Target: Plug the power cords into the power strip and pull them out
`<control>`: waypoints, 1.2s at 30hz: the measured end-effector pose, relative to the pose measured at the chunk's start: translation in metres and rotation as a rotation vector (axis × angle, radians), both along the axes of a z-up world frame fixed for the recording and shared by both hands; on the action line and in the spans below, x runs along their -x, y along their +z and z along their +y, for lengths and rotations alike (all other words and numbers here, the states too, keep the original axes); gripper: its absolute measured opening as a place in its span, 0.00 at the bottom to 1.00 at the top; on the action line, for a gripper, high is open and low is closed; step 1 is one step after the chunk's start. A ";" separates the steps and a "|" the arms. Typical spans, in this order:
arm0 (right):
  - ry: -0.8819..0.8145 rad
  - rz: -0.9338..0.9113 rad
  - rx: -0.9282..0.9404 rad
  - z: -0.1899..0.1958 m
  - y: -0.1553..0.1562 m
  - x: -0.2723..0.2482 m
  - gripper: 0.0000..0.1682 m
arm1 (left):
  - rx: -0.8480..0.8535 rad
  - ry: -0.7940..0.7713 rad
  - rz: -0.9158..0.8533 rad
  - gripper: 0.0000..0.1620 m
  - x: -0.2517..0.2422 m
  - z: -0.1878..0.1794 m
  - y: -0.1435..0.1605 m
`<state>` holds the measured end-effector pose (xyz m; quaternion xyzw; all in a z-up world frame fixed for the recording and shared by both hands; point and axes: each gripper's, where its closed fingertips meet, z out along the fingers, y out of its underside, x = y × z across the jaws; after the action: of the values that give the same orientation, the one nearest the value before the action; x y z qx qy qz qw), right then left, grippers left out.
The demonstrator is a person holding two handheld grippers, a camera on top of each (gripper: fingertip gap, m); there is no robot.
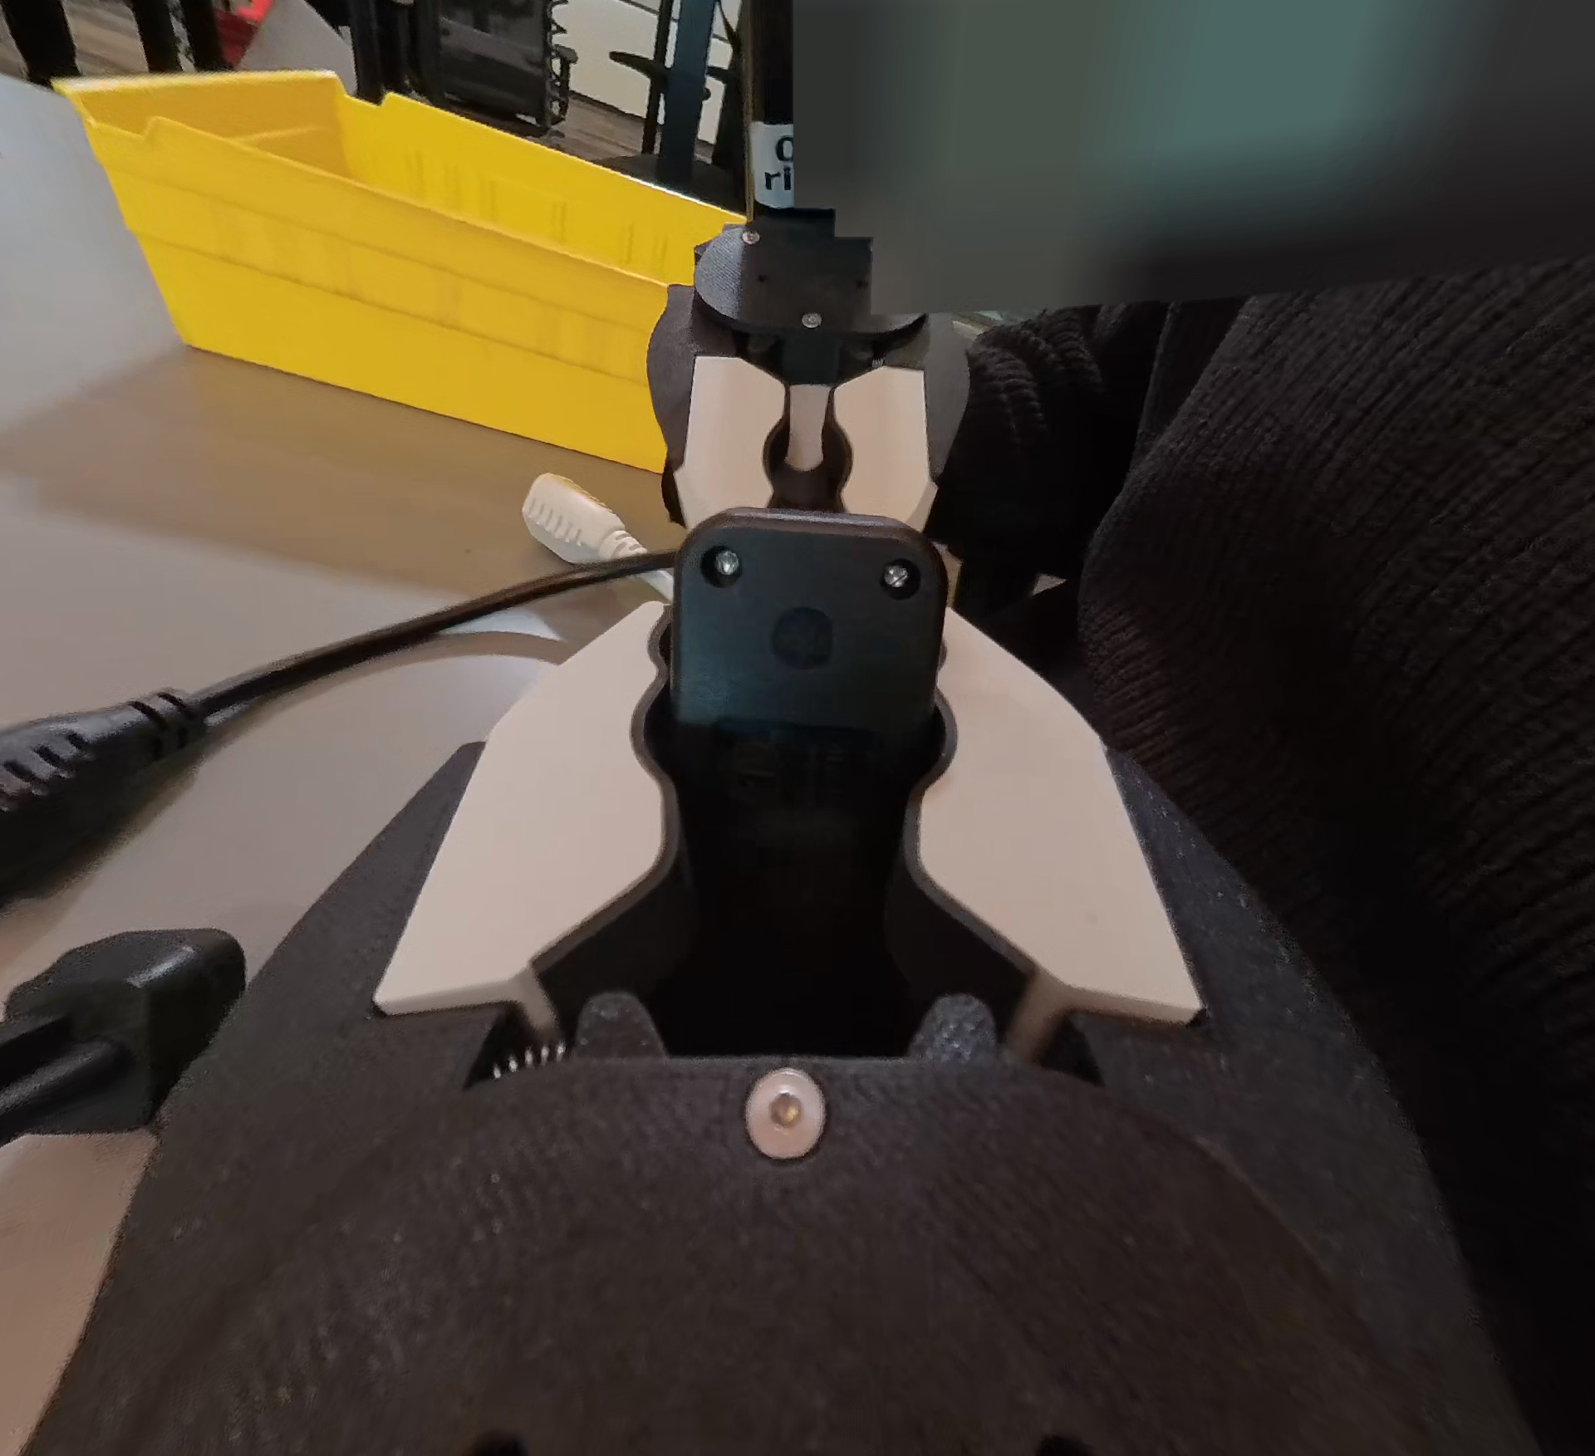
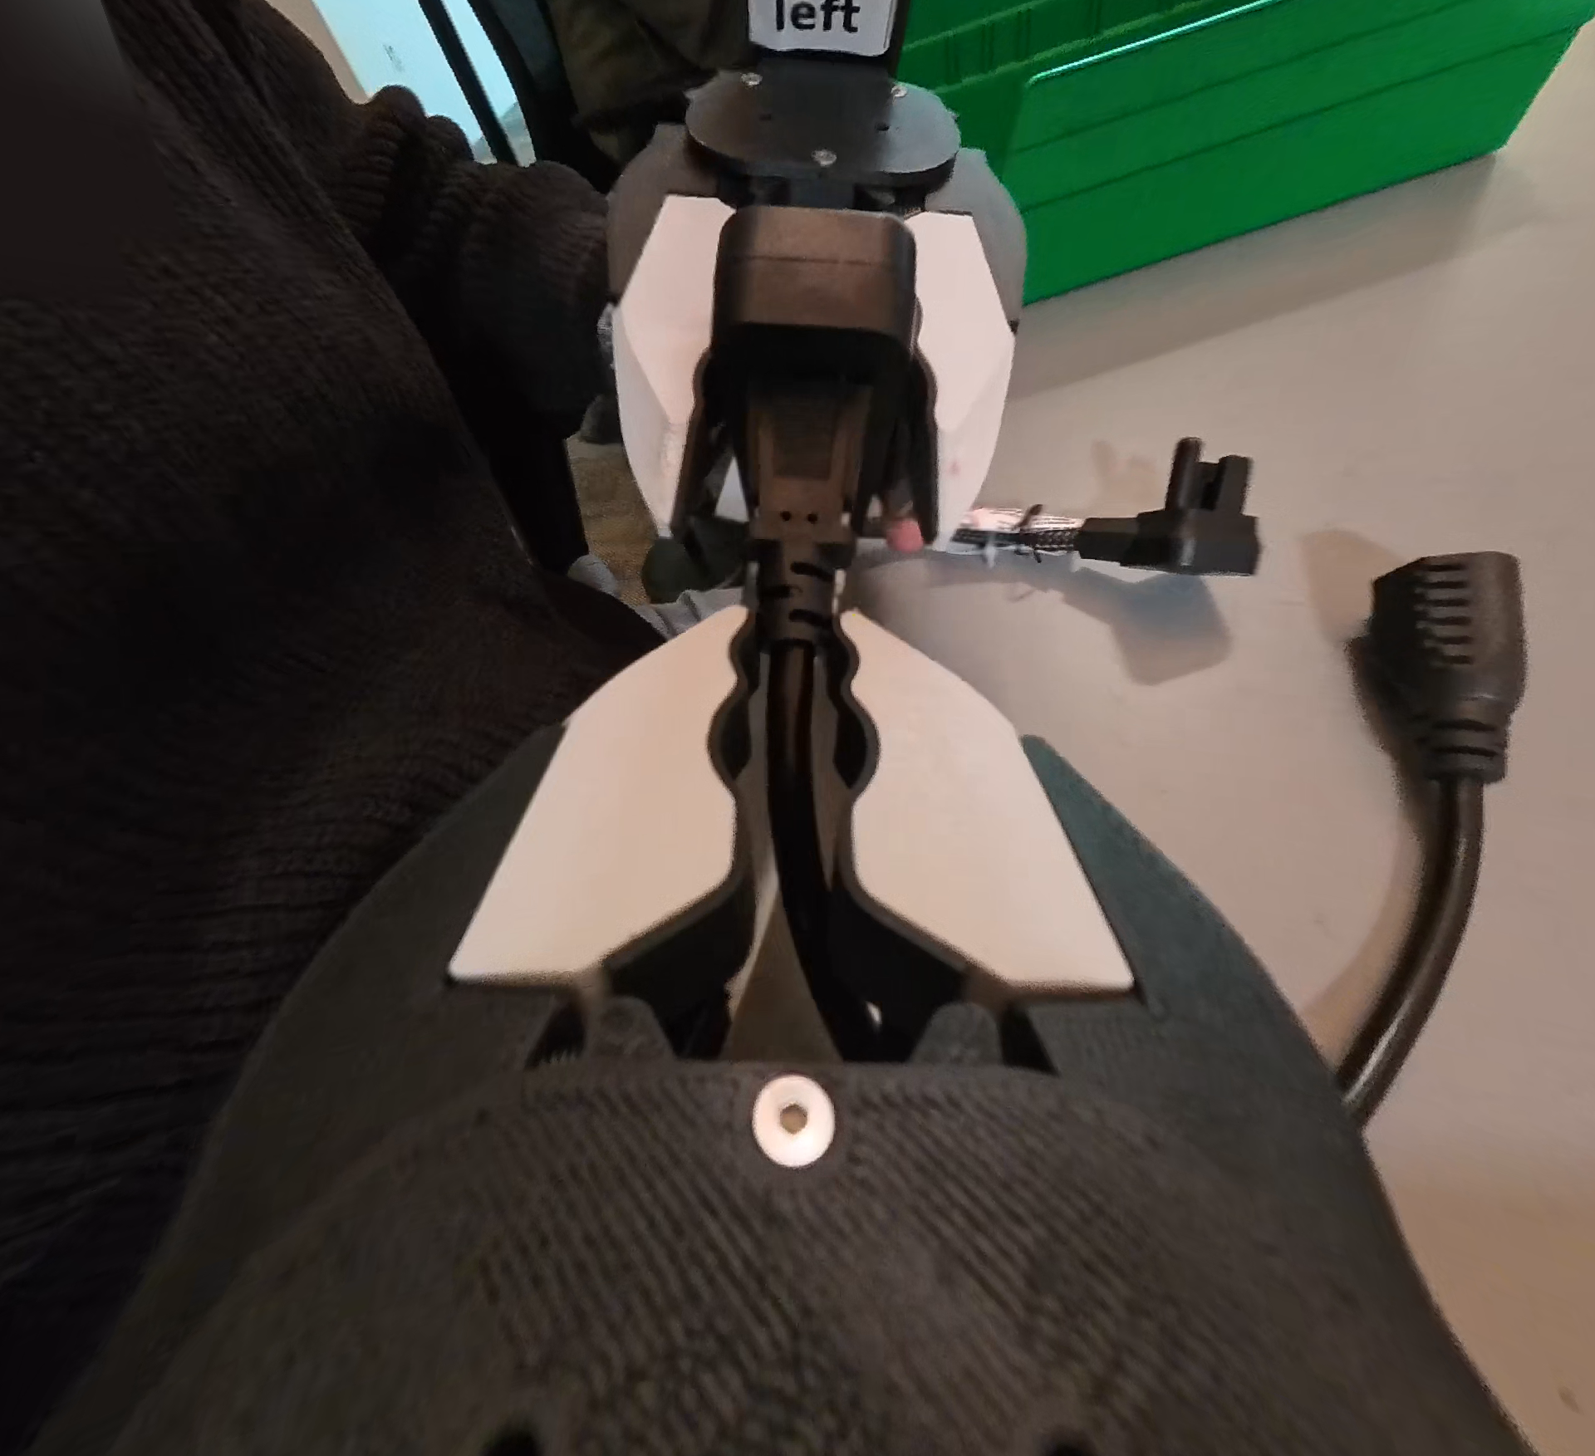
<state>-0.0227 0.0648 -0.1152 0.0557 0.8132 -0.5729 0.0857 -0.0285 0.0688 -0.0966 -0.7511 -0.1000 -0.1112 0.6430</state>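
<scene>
glossy yellow plastic bin [image 1: 388, 275], matt black plastic plug [image 1: 807, 629], smooth tabletop [image 1: 259, 517]

Yellow bin [image 1: 380, 267] – green bin [image 2: 1208, 120] – black cords (plugs too) [image 2: 1433, 690], white-faced tongs [image 1: 798, 638], beige table [image 1: 259, 483].

A large blurred patch [image 1: 1191, 68] blanks the upper right of the left wrist view. Two black plugs [image 1: 78, 750] run off that frame's left edge. The right wrist view's black cord [image 2: 1415, 923] (right side) vanishes behind the gripper body, its far end unseen.
</scene>
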 end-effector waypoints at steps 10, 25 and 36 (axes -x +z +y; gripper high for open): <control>-0.037 -0.057 0.020 0.003 0.004 0.007 0.08 | -0.089 0.023 -0.202 0.32 0.005 -0.004 0.005; -0.007 -0.171 0.008 0.006 0.003 0.004 0.05 | -0.115 0.051 -0.189 0.32 0.015 -0.008 0.004; -0.013 -0.127 0.004 0.005 0.004 0.002 0.05 | -0.137 0.008 -0.233 0.32 0.011 -0.011 0.006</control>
<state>-0.0242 0.0698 -0.1116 0.0972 0.8046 -0.5703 0.1336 -0.0398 0.0582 -0.0910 -0.6870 -0.1690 -0.2018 0.6773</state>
